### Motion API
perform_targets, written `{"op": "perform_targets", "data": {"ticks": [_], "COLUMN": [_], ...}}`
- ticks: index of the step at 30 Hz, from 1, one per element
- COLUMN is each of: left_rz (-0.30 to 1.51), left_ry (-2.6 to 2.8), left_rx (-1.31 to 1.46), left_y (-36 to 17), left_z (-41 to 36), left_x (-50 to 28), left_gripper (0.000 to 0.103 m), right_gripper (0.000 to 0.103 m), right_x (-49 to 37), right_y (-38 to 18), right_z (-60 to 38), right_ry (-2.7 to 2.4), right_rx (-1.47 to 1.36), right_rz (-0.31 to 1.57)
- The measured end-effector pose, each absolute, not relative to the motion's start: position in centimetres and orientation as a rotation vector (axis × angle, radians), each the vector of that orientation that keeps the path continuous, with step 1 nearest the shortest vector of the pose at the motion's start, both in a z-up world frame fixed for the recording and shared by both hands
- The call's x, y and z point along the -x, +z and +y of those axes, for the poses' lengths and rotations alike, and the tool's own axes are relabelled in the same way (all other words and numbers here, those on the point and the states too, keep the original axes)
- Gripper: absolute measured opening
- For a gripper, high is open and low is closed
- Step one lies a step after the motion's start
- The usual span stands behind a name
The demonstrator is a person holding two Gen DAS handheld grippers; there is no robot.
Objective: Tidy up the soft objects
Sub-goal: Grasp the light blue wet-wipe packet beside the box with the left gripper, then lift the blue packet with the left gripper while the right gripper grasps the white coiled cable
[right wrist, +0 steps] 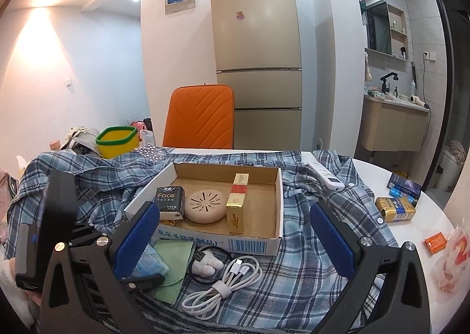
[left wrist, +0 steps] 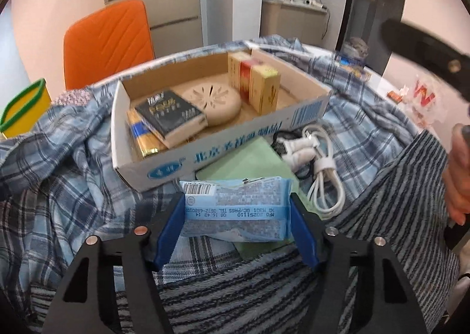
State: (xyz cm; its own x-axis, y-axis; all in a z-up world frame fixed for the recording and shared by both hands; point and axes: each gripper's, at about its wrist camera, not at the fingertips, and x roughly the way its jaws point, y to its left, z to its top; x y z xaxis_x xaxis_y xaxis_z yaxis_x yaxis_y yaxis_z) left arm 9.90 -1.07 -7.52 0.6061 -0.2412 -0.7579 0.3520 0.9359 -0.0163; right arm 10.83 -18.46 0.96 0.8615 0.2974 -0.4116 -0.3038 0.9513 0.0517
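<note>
My left gripper (left wrist: pixel 237 210) is shut on a light blue soft pack (left wrist: pixel 235 206) with a barcode; both blue pads press on its ends. The pack hangs just in front of an open cardboard box (left wrist: pixel 205 154), above a green cloth (left wrist: pixel 249 154) and a striped towel (left wrist: pixel 396 187). In the right wrist view the same blue pack (right wrist: pixel 149 266) shows at the lower left. My right gripper (right wrist: pixel 235 234) stands open with nothing between its fingers, facing the cardboard box (right wrist: pixel 249 244). The box holds a black tissue pack (right wrist: pixel 170 198), a round beige disc (right wrist: pixel 205 206) and upright yellow cartons (right wrist: pixel 236 210).
A plaid shirt (right wrist: pixel 308 260) covers the white table (right wrist: pixel 420 225). A coiled white cable (right wrist: pixel 226 278) and a hair tie lie before the box. A remote (right wrist: pixel 326 175), a gold pack (right wrist: pixel 395 209), a small orange box (right wrist: pixel 436 241) sit right. A yellow tub (right wrist: pixel 117 143) and orange chair (right wrist: pixel 199 116) stand behind.
</note>
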Motion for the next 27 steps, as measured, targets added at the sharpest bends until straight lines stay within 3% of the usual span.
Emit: {"op": "perform_targets", "data": {"ticks": [16, 19, 27], "left_rz": [0.453, 0.454, 0.463], "left_ry": [-0.138, -0.130, -0.157], "left_rx": [-0.032, -0.031, -0.043], "left_y": [-2.2, -1.9, -2.0], "left_z": [1.8, 1.8, 0.6], "left_x": [-6.3, -6.2, -5.6], "left_gripper": [0.064, 0.065, 0.065], "right_gripper": [0.103, 0.081, 0.048], "right_x": [-12.8, -13.8, -15.7], "right_y": [-0.9, -2.0, -6.0], "right_z": [-18.0, -17.8, -17.1], "right_ry": [0.349, 0.349, 0.383], "right_rx": [-0.007, -0.020, -0.090], "right_rz": [0.564, 0.672, 0.964]}}
